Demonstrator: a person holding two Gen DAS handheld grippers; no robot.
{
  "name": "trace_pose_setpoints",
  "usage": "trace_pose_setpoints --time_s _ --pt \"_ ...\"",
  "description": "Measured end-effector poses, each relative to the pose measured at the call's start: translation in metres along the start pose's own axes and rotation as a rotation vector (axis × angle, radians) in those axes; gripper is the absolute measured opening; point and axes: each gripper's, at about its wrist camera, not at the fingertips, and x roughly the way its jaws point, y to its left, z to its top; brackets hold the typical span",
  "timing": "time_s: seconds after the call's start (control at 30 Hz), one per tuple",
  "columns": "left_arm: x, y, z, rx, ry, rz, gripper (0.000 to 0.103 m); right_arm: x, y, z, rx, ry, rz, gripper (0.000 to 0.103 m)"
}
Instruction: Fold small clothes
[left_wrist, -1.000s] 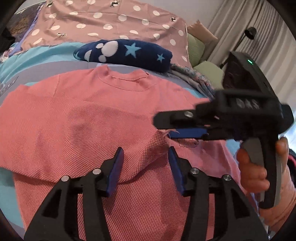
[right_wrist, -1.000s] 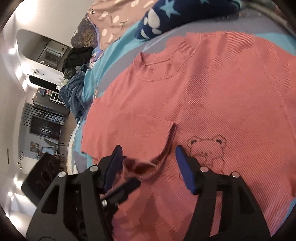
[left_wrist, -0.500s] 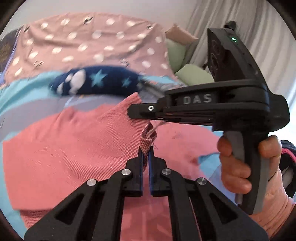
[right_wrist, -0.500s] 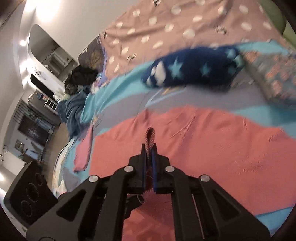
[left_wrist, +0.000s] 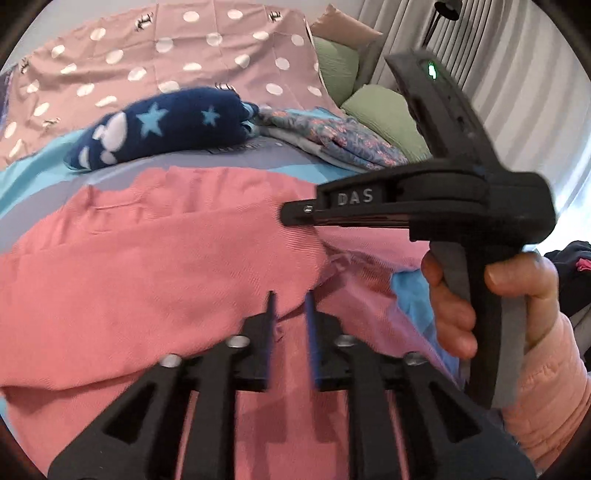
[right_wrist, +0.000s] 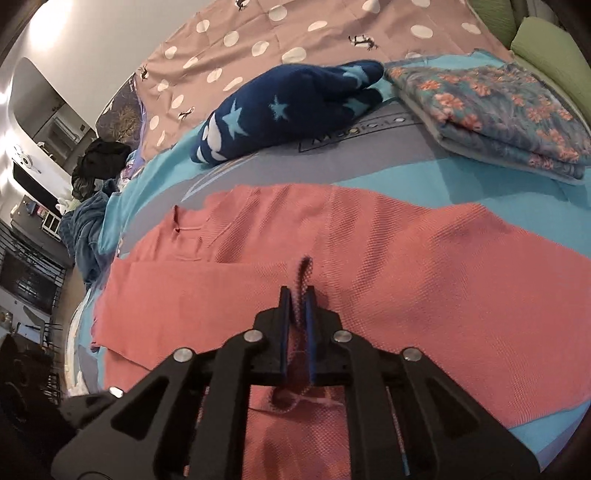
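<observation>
A pink waffle-knit shirt (left_wrist: 147, 277) lies on the bed, its lower part folded up over the chest toward the collar (right_wrist: 184, 229). My left gripper (left_wrist: 291, 299) hovers just over the folded edge with its jaws opening. Shirt cloth shows in the gap, but the pads do not press on it. My right gripper (right_wrist: 297, 291) is also opening, and a raised pinch of the shirt (right_wrist: 304, 266) still stands loose between its jaws. In the left wrist view the right gripper (left_wrist: 291, 216) comes in from the right, held by a hand (left_wrist: 454, 295) in a pink sleeve.
A navy star-patterned plush (right_wrist: 288, 107) lies beyond the shirt. A folded floral cloth (right_wrist: 498, 110) sits at the far right, with green pillows (left_wrist: 384, 114) behind it. A dotted brown cover (left_wrist: 166, 55) is at the bed's head. Piled clothes (right_wrist: 85, 206) hang off the left edge.
Both grippers shut on the shirt's lower edge, lifted it and carried it toward the collar, folding the shirt over. Both sets of jaws have now parted again.
</observation>
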Motion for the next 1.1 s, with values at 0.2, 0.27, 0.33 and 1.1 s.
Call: trace_pose_setpoints --time_s 0.2,0.27,0.33,1.1 --pt "-0.067 0.059 -0.036 -0.044 -0.099 0.230 0.058 -0.031 -0.005 -0.013 -0.036 -0.017 0.033 0.043" --pt "-0.085 0.087 -0.051 -0.121 -0.115 0.319 0.062 -0.028 -0.004 -0.022 -0.032 0.040 0.093 0.049" --pt "-0.105 0.124 -0.074 -0.227 -0.119 0.414 0.067 -0.020 0.000 -0.029 -0.038 0.081 0.083 0.049" --pt "-0.104 0.214 -0.104 -0.501 -0.104 0.479 0.054 -0.011 0.167 0.003 -0.461 -0.002 -0.004 0.069"
